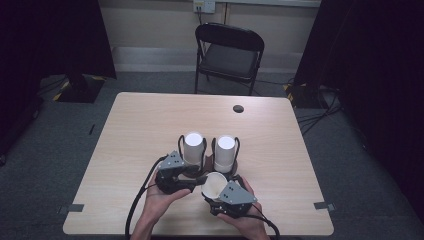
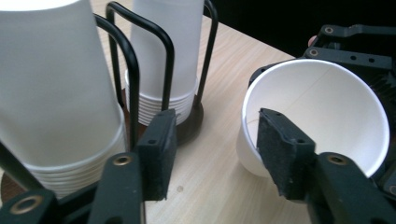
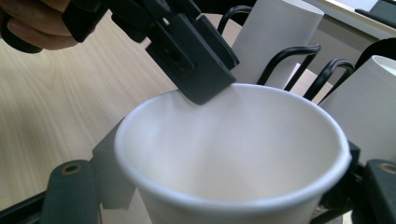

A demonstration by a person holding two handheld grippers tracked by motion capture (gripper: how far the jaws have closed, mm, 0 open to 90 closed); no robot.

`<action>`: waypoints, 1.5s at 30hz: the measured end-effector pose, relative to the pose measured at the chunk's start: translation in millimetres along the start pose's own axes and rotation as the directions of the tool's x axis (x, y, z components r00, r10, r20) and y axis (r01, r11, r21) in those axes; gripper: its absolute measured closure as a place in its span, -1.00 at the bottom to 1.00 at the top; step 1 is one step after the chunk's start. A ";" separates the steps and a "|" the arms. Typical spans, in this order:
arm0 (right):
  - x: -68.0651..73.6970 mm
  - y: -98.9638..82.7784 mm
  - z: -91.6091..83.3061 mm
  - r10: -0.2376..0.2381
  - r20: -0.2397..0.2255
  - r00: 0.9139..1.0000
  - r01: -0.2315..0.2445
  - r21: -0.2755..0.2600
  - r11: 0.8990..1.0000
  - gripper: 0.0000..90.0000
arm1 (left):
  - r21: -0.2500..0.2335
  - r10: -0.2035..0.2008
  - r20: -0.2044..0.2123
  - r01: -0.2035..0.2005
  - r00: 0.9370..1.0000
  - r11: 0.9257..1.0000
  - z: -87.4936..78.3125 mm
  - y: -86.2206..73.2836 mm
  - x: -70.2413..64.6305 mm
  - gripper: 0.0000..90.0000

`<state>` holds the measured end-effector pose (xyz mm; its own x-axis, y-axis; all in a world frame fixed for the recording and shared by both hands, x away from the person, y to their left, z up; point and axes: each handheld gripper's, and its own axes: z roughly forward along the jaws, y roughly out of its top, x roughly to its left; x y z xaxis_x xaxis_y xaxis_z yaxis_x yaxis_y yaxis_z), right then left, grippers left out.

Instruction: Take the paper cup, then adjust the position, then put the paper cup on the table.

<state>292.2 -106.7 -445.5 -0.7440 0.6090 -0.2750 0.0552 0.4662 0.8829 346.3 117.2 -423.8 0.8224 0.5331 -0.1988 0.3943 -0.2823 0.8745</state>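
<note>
Single white paper cup (image 1: 214, 185) held tilted near the bench's front edge, mouth turned toward the left claw, just in front of the two cup stacks. Clamped by its body between the jaws of the right claw (image 1: 216, 192); in the right gripper view, the cup (image 3: 233, 154) sitting between the dark jaws at either side, open mouth facing the camera. Left claw (image 1: 197, 177) parted, moderately wide, nothing pinched: in the left gripper view, one pad (image 2: 285, 154) at the cup's rim (image 2: 317, 121), the other pad (image 2: 159, 149) off to the side over bare wood, no squeeze on the rim. Behind, two stacks of upturned white cups in black wire holders, left stack (image 1: 193, 147) and right stack (image 1: 225, 152), standing side by side, near the held cup. Light wooden bench (image 1: 140, 130) beneath, with a small round hole (image 1: 238, 108) toward the far edge. Black folding chair (image 1: 229, 52) beyond the bench.
</note>
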 end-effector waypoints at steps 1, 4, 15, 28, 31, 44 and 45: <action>0.0 0.0 0.0 0.000 0.000 1.000 0.000 0.000 1.000 -0.45 | -0.003 0.003 -0.004 -0.003 1.000 1.000 -0.9 -0.1 0.5 0.03; -2.0 -1.2 0.6 0.015 0.008 1.000 -0.015 -0.002 1.000 -0.45 | -0.022 -0.002 -0.013 0.001 1.000 1.000 -3.4 -0.7 1.0 -0.01; -13.6 -8.8 -9.4 0.085 0.051 0.995 -0.085 -0.019 0.996 -0.45 | -0.111 -0.014 -0.044 0.009 0.999 0.994 -8.8 -11.9 3.7 -0.17; -46.0 -25.0 -26.0 0.255 0.076 0.964 -0.248 -0.083 0.965 -0.44 | -0.143 -0.040 -0.111 0.023 0.993 0.989 -17.0 -30.9 11.1 -0.33; -53.4 -27.7 -29.5 0.289 0.067 0.955 -0.282 -0.097 0.954 -0.44 | -0.150 -0.052 -0.128 0.033 0.990 0.988 -17.6 -35.3 14.3 -0.33; -85.6 -33.0 -39.8 0.385 0.118 0.915 -0.364 -0.168 0.916 -0.44 | -0.182 -0.110 -0.187 0.076 0.976 0.980 -21.8 -58.2 25.1 -0.48; -87.4 -33.2 -40.0 0.392 0.113 0.913 -0.371 -0.174 0.912 -0.44 | -0.188 -0.114 -0.196 0.077 0.974 0.979 -21.9 -60.4 26.2 -0.52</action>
<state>328.7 -201.0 -435.6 -0.5823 0.8113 0.0525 0.2100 0.0877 0.9737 335.0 165.6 -472.1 0.6759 0.7074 -0.2068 0.3724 -0.0857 0.9241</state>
